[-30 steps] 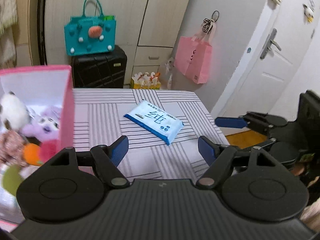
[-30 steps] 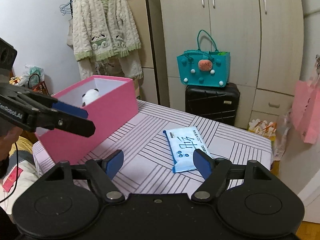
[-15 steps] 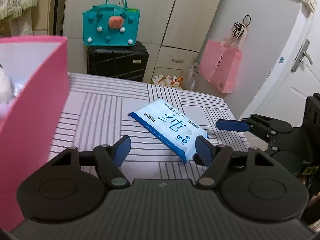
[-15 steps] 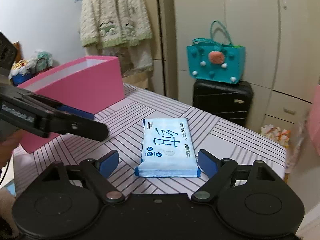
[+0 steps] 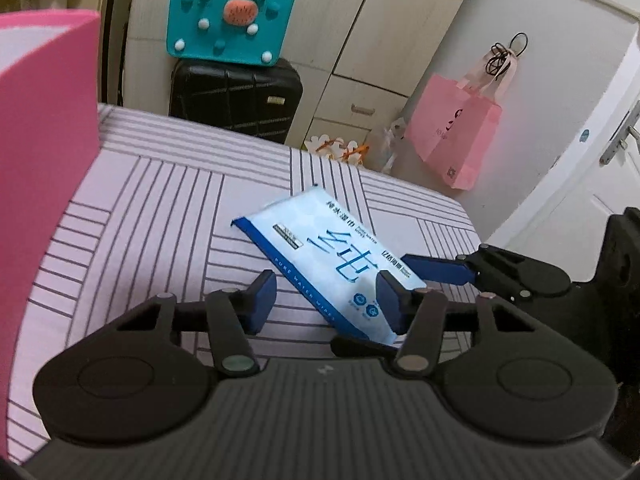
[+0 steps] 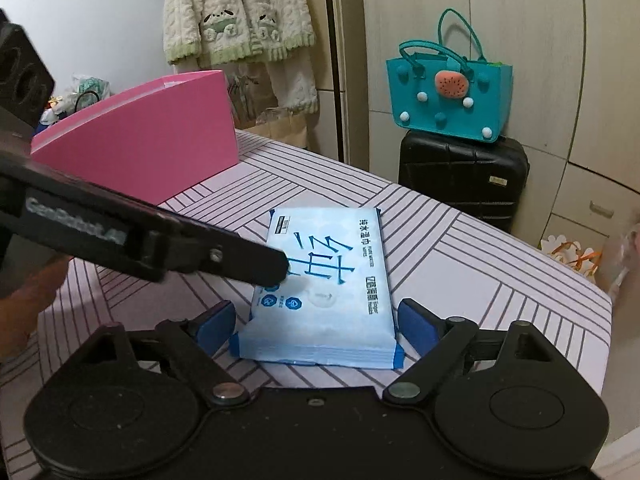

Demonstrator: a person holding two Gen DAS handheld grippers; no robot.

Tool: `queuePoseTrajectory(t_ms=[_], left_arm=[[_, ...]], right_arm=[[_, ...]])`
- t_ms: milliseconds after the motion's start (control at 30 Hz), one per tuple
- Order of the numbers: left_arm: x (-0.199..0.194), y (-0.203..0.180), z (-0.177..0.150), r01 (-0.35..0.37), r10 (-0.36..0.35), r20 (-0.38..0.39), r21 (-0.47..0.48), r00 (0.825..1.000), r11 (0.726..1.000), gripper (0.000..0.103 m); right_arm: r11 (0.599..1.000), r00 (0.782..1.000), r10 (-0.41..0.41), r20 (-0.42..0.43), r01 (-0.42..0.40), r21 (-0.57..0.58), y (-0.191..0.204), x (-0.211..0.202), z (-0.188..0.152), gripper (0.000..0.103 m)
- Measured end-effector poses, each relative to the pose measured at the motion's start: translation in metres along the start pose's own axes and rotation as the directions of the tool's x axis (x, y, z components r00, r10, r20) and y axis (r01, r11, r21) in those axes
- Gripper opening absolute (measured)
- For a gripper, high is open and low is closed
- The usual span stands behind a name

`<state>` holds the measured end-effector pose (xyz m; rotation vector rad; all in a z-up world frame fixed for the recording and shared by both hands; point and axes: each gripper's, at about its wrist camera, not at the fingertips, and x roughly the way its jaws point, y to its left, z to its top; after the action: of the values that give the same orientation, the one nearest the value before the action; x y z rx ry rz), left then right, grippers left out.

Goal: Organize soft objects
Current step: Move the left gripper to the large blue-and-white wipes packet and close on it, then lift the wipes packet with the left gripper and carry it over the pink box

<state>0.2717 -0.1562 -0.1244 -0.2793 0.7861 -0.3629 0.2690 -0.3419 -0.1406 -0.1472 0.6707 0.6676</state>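
Note:
A blue and white pack of wet wipes (image 5: pixel 328 256) lies flat on the striped table (image 5: pixel 160 200); it also shows in the right wrist view (image 6: pixel 324 280). My left gripper (image 5: pixel 326 300) is open, its fingers either side of the pack's near corner. My right gripper (image 6: pixel 316 322) is open, its fingers flanking the pack's near end. The left gripper's finger (image 6: pixel 224 256) reaches over the pack's left edge in the right wrist view. The right gripper's blue fingertip (image 5: pixel 436 268) shows beside the pack in the left wrist view. A pink box (image 6: pixel 152 140) stands at the table's left.
A teal bag (image 6: pixel 448 96) sits on a black suitcase (image 6: pixel 460 176) behind the table, before the wardrobe. A pink bag (image 5: pixel 456 136) hangs at the right near a white door. A fluffy cardigan (image 6: pixel 236 8) hangs behind the pink box.
Both grippers have moved in towards the wipes pack and now straddle it. The pink box has slid out to the left of the left wrist view, hiding its toys.

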Motion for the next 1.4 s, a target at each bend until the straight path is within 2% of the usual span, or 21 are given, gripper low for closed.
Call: queuePoseTrajectory(t_ms=[100,333,500,667,767,867,1033,1400], left_arm=[[0.003,0.000,-0.002,-0.002,0.002,-0.001,0.003,1.000,1.000,0.051],[0.004,0.003,-0.001,0.002,-0.002,0.005,-0.029,1.000,1.000,0.051],[0.006,0.003,-0.001,0.018,-0.017,0.012,-0.046,1.000,0.999,0.048],[0.005,-0.004,-0.006,-0.011,0.010,0.037,0.012,0.999,1.000,0.044],[0.002,-0.002,-0.008,0.021,-0.022,0.033,0.024,0.999,0.999,0.041],[0.000,-0.004,-0.010,0.038,-0.039,0.029,0.052,0.999,0.998,0.041],[-0.007,-0.006,-0.013,0.056,-0.058,0.034,0.071,0.998,0.996,0.041],[-0.044,-0.015,-0.019,0.058,-0.067,0.061,0.135,0.996,0.989,0.041]], right_arm=[[1.000,1.000,-0.019,0.005,0.019,-0.007,0.002,0.002,0.000,0.090],[0.997,0.997,-0.077,-0.003,0.077,-0.008,0.014,0.000,0.000,0.079],[0.993,0.995,-0.104,-0.007,0.104,0.047,0.017,0.000,0.000,0.078],[0.981,0.988,-0.155,-0.015,0.155,0.113,0.027,-0.001,0.000,0.078],[0.978,0.984,-0.181,-0.005,0.180,0.101,0.037,-0.002,-0.005,0.080],[0.984,0.985,-0.174,0.011,0.173,0.051,0.046,-0.006,-0.011,0.079],[0.980,0.984,-0.178,0.014,0.176,0.092,0.044,-0.013,-0.010,0.072],[0.972,0.986,-0.160,0.043,0.149,0.184,0.061,-0.035,-0.008,0.070]])
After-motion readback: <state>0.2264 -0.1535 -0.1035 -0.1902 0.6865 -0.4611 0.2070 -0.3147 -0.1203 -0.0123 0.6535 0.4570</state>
